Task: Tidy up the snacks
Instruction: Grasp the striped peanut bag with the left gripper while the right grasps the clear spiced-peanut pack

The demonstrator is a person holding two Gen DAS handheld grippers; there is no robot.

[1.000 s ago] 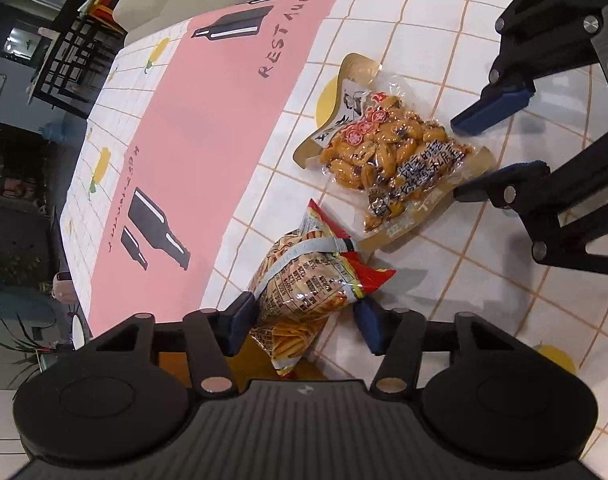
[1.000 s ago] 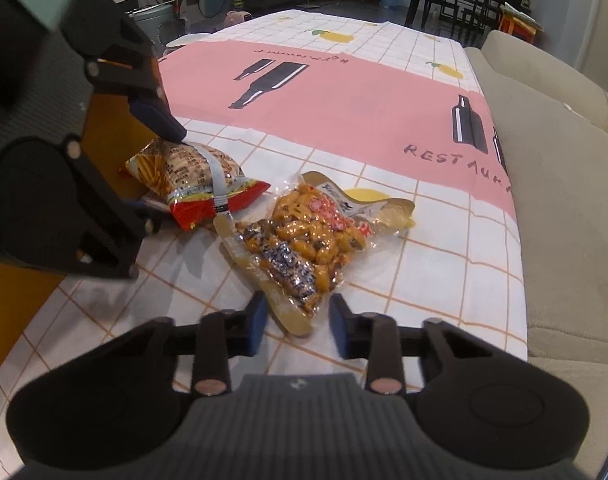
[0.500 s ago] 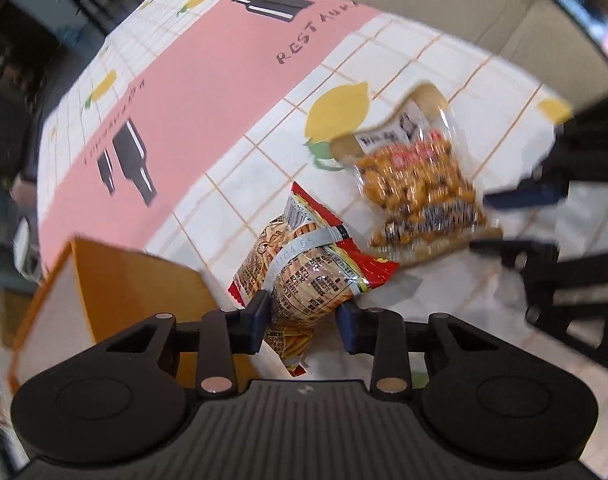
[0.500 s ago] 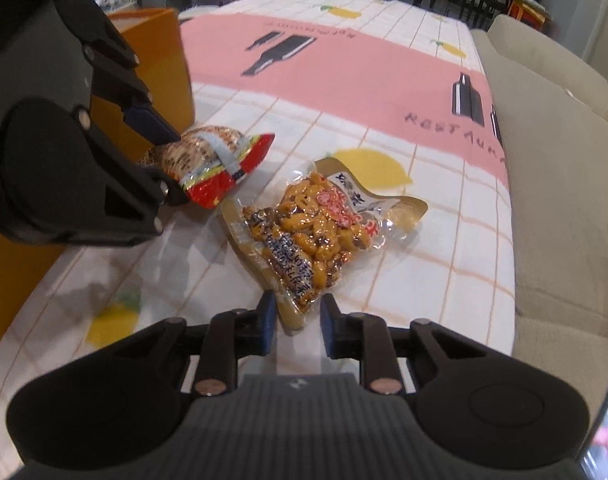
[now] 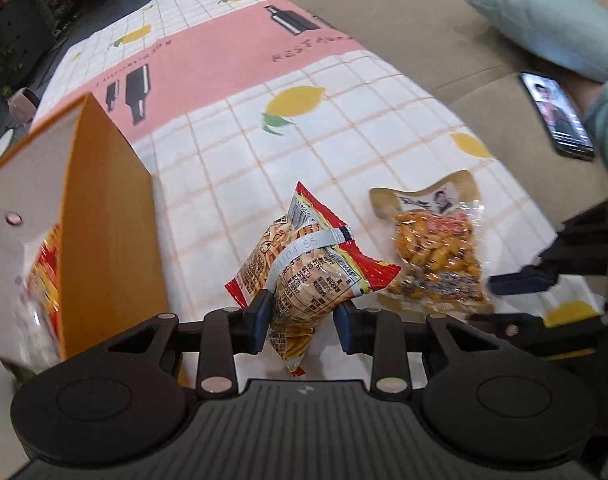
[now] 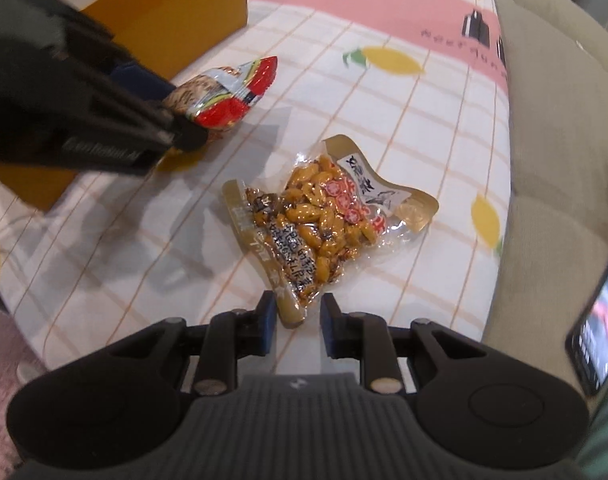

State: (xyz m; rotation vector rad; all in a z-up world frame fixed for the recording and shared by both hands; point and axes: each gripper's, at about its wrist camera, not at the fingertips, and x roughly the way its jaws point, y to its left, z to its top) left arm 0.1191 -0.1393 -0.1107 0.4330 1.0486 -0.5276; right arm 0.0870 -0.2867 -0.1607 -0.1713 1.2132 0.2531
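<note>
- Left gripper (image 5: 300, 320): pads clamped on red snack packet (image 5: 304, 268), likely bound for orange box (image 5: 108, 220) beside the fingers.
- Right gripper (image 6: 294, 322): narrow, pinching peanut pouch (image 6: 315, 220) by its near edge.

Soft indoor light, blurred fisheye edges

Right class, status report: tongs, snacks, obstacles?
Left tongs shut on red snack bag. Right tongs shut on peanut pack edge. Orange box alongside.
</note>
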